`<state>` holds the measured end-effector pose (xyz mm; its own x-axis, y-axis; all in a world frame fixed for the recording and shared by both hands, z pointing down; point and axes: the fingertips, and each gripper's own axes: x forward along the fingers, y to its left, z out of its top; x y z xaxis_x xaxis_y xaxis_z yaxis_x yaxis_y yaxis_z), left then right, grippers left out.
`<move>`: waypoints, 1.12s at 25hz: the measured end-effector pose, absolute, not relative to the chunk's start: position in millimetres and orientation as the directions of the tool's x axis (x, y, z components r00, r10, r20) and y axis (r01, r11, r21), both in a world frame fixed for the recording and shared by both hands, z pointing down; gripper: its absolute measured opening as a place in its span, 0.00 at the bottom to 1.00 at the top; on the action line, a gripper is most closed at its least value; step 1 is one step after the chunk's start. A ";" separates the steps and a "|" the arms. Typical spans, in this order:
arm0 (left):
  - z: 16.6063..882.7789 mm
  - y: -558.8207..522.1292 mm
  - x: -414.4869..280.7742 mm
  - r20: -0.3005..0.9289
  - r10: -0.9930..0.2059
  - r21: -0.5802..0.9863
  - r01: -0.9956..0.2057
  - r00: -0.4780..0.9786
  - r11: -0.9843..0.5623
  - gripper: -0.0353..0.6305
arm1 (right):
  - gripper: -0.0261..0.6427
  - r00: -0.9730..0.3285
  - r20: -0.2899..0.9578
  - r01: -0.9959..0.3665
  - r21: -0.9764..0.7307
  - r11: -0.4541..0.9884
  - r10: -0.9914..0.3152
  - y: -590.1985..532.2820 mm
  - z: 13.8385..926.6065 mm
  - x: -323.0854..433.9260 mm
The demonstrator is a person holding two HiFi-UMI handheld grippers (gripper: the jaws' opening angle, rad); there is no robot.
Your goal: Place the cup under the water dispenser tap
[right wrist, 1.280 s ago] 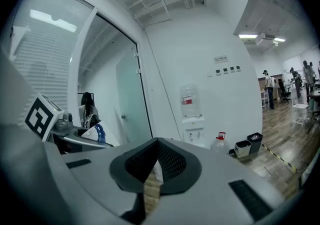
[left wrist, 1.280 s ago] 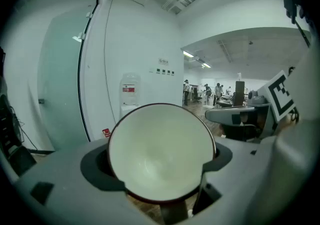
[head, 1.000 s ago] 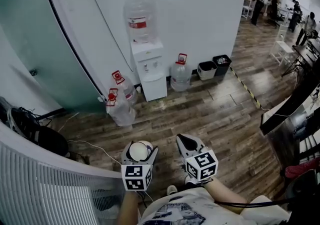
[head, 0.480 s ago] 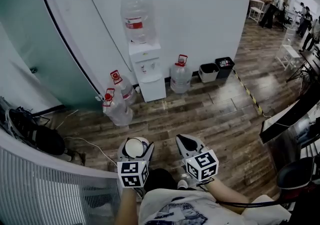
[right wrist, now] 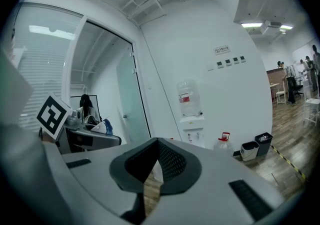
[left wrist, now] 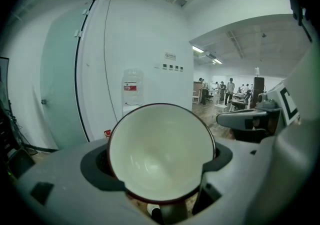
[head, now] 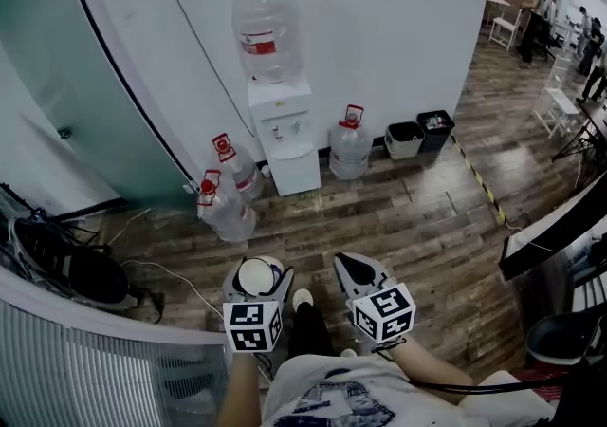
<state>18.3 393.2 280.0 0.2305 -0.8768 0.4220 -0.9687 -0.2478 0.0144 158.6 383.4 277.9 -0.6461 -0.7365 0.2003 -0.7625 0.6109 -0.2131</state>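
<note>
Nearest us, the left tongs (head: 257, 271) are clenched on the cup (left wrist: 160, 154), its white mouth turned to the camera. It sits at 6 o'clock in the head view. The right tongs (head: 353, 269) are pressed together with nothing between them.

Against half a second ago, we note a shoe (head: 302, 299) now showing between the two tongs. The grips are unchanged. The water dispenser (head: 285, 136), at 12 o'clock by the wall, is still well apart from the cup.

The jaws cover the cup's outer wall. In the left gripper view the cup hides the dispenser's lower half. We cannot make out its taps.
</note>
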 end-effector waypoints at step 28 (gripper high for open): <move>301.4 90.6 -125.0 0.489 -0.806 0.085 -0.938 0.334 -0.336 0.74 | 0.07 -0.577 0.293 -0.817 -0.206 0.539 -0.762 79.1 281.8 3.2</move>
<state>-125.0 90.6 301.4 0.3336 -0.8060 0.4889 -0.9379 -0.3364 0.0853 3.2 79.1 281.8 -0.5772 -0.7624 0.2927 -0.8166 0.5392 -0.2058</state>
